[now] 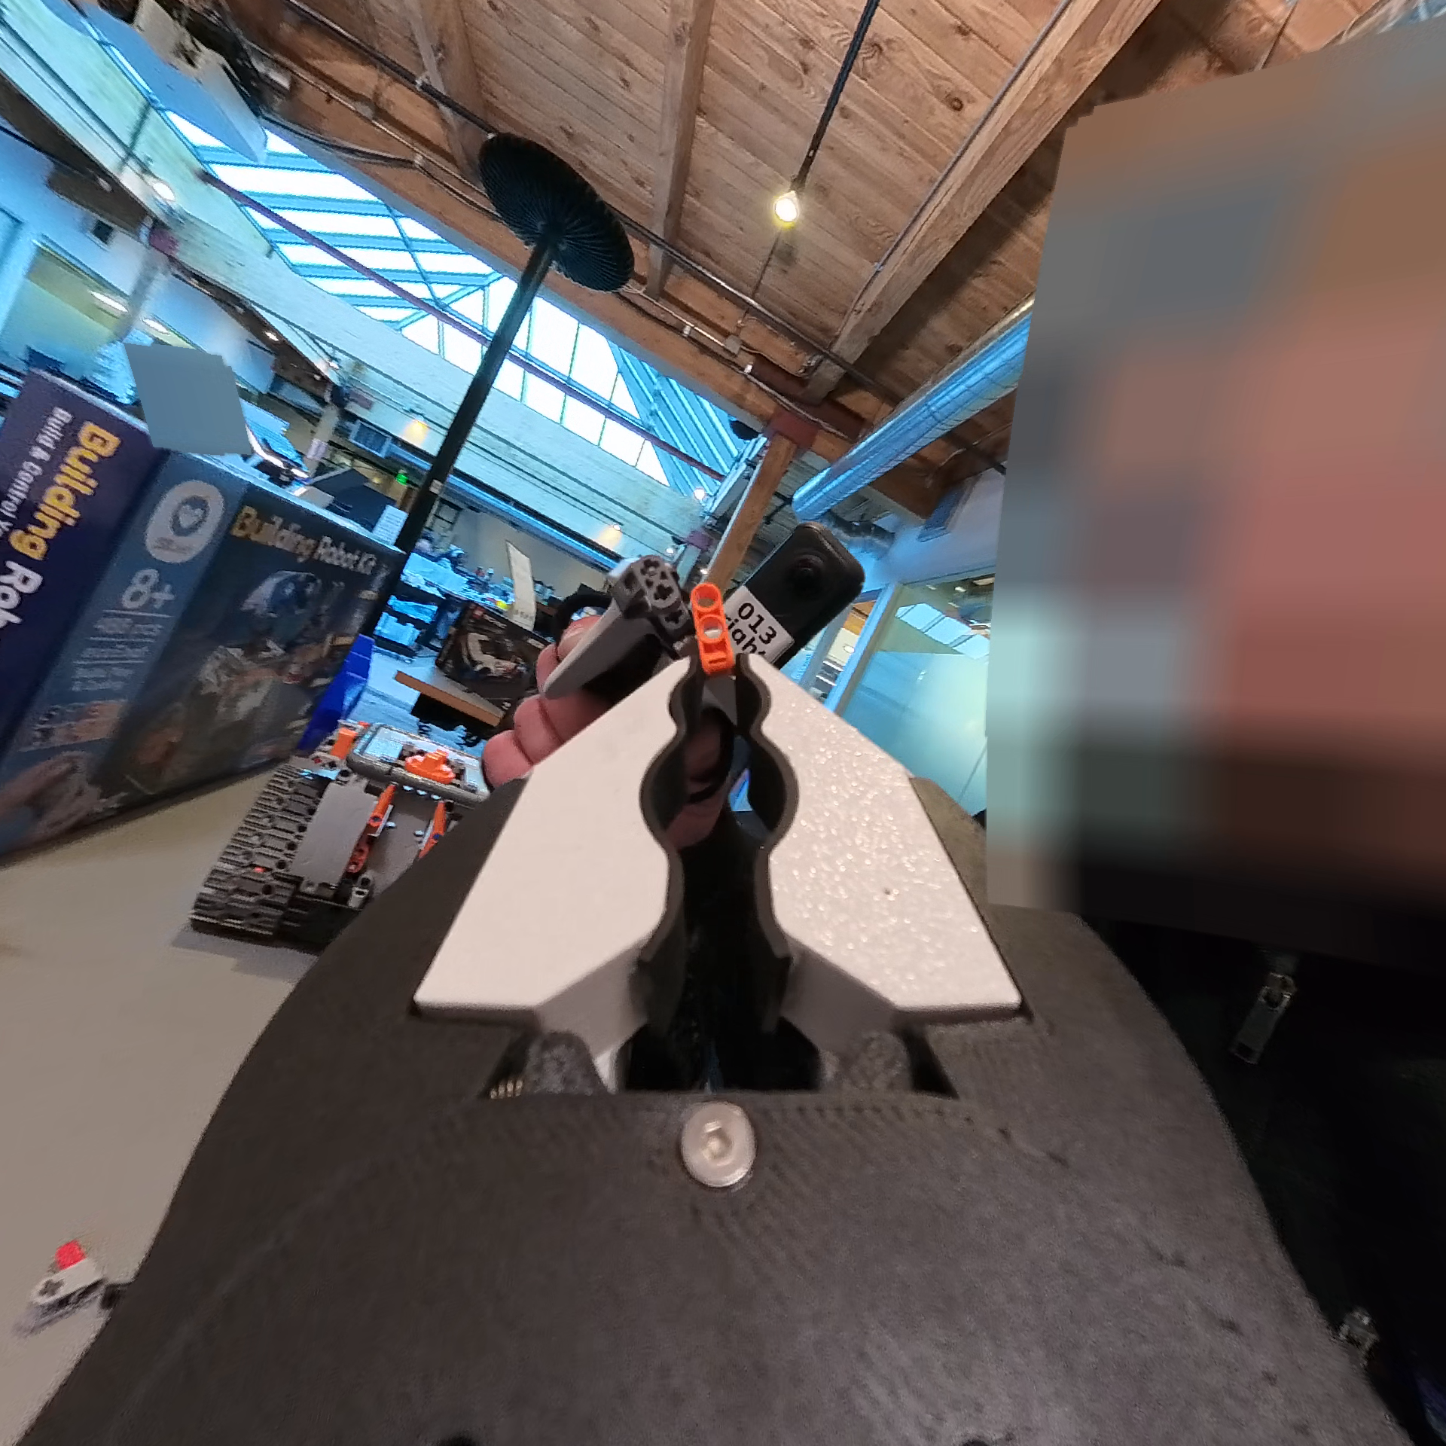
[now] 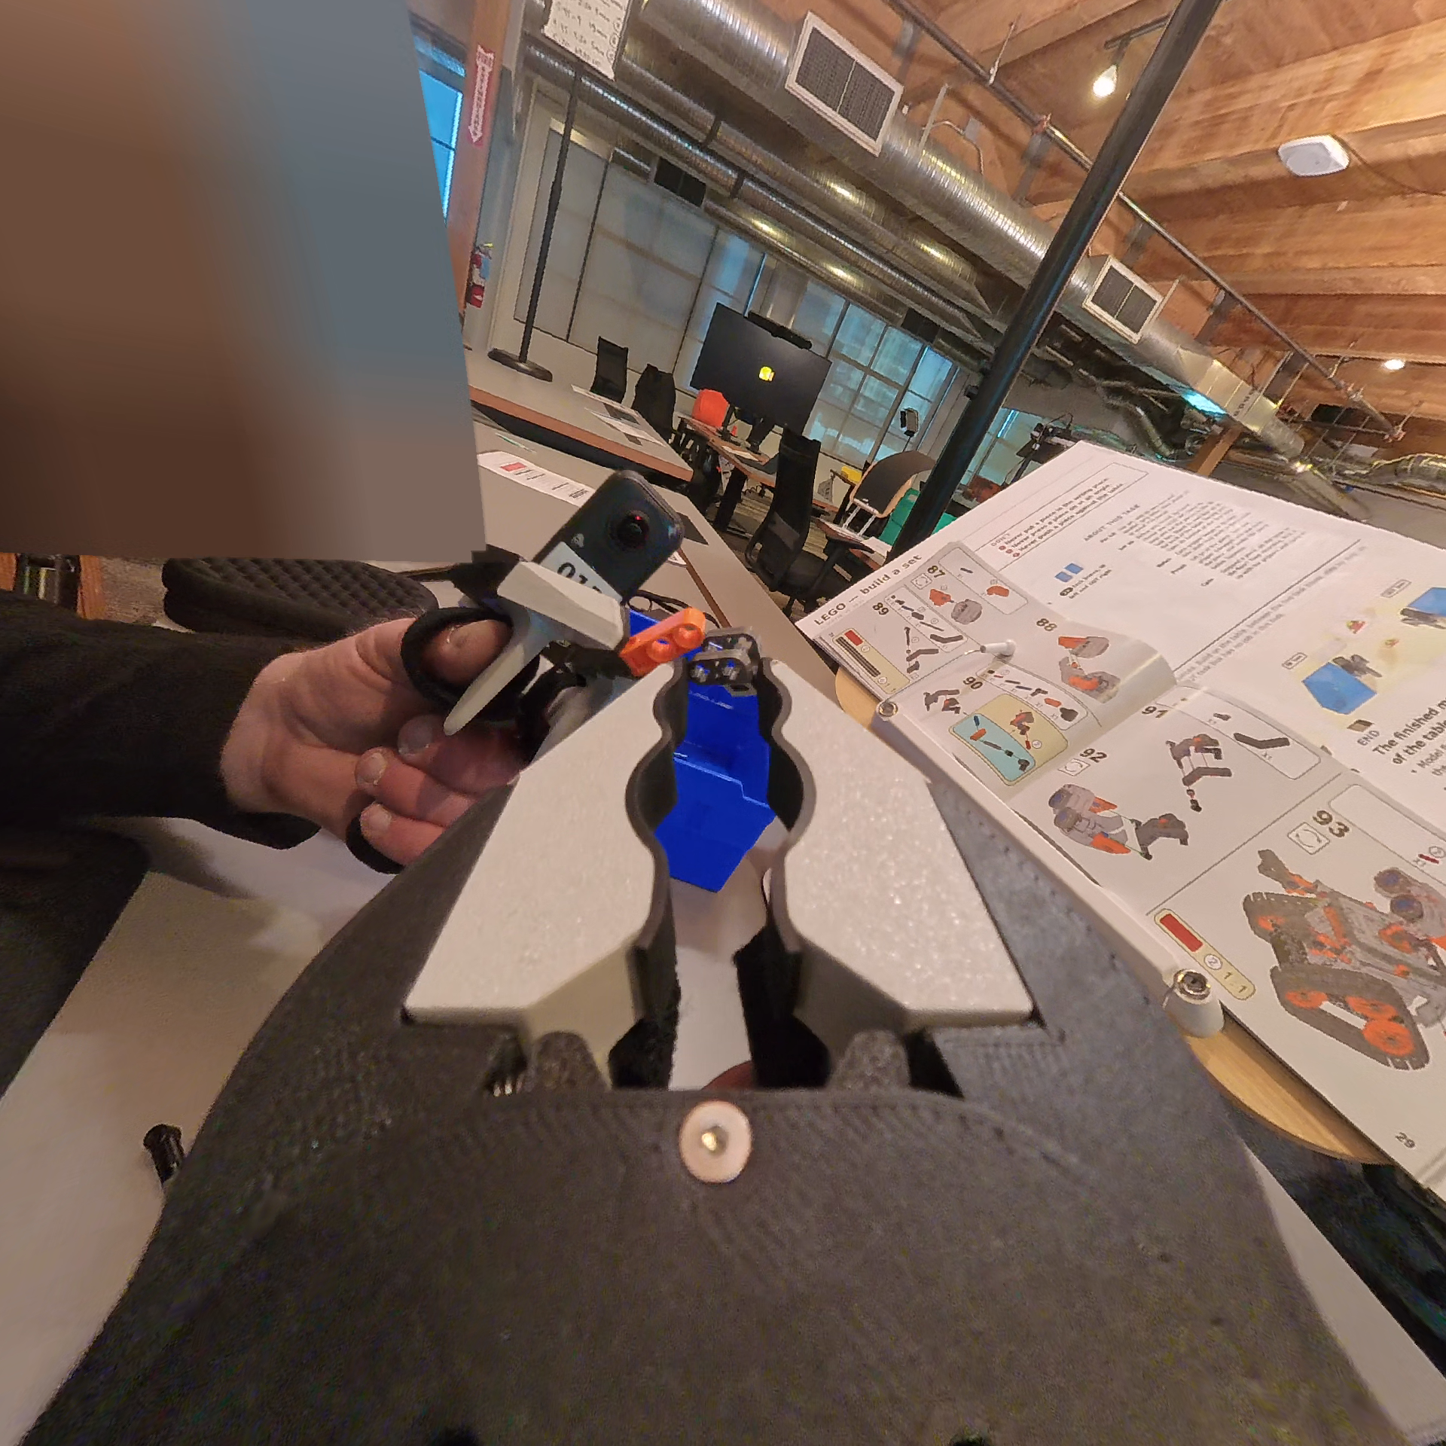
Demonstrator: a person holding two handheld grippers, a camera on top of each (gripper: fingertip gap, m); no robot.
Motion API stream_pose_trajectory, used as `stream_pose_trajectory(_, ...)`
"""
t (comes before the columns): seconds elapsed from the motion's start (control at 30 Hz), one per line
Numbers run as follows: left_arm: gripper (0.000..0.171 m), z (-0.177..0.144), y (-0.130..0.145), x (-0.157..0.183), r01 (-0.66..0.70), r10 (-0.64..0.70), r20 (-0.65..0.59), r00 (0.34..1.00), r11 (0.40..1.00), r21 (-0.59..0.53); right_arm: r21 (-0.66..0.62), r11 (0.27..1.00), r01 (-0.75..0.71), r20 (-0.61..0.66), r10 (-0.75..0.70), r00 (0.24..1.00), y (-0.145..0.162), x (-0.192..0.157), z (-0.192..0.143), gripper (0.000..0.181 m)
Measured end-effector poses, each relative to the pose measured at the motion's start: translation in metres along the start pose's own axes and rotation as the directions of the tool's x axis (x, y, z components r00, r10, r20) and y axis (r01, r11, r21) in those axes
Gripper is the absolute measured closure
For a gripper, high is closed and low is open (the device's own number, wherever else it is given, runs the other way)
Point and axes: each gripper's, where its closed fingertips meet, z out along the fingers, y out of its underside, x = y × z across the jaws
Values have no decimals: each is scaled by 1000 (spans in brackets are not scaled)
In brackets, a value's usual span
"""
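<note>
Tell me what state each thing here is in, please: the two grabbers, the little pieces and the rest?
Left gripper: shut on the orange piece, raised.
Right gripper: shut on the grey piece, raised.
Orange piece and grey piece: close together; whether they touch is unclear.
Booklet: open, pinned on a wooden board.
Tracked model: partly built, standing on the table.
Blue bin: on the table, contents hidden.
Box: standing upright.
</note>
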Motion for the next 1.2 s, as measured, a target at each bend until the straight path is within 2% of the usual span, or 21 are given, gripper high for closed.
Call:
stream_pose_trajectory(0.2, 166, -1, 2, 3, 58, -58, -51, 997, 998, -11, 8, 1000, 24, 23, -24, 999, 0, -5, 0, 166)
stream_pose_trajectory(0.63, 166, -3, 17, 7, 109, -117, -59, 991, 987, -122, -64, 975, 212, 72, -207, 976, 3, -17, -3, 167)
stream_pose_trajectory(0.93, 167, -6, 27, 3, 152, -160, -36, 987, 974, -167, -154, 900, 408, 63, -403, 913, 11, -20, -2, 168)
stream_pose_trajectory(1.2, 167, -13, 39, -4, 167, -166, 23, 986, 960, -225, -215, 851, 480, 119, -465, 877, 25, -25, -2, 167)
